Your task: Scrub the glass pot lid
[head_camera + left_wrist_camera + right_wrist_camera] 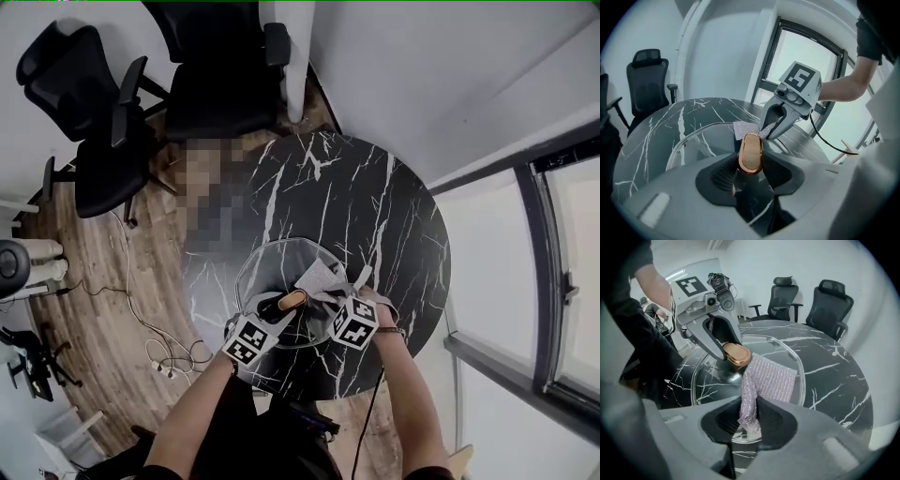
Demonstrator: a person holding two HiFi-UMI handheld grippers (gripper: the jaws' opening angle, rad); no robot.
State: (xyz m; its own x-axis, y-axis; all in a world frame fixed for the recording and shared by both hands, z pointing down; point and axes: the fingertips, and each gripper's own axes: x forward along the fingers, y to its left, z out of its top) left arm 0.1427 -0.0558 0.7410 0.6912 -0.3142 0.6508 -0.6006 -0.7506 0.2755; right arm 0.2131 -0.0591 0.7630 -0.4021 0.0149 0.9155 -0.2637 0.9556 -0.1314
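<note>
Black, white-veined marble table (375, 216) carries the glass pot lid (281, 264) lying flat at its 6 o'clock side, near my edge, knob upward. My left gripper (750, 171) is clenched on the copper knob (750, 152), whose long axis runs roughly 8 to 2 o'clock in the head view. My right gripper (750, 417) pinches a silvery scrub cloth (772, 378) spread on the glass at the knob's 1 o'clock. Bare marble stretches toward 12; office chairs (103, 122) stand off at 11.

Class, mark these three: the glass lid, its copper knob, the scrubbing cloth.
glass lid (707, 383): right gripper view, bare glass
copper knob (751, 153): left gripper view, top face
scrubbing cloth (774, 378): right gripper view, spread part
</note>
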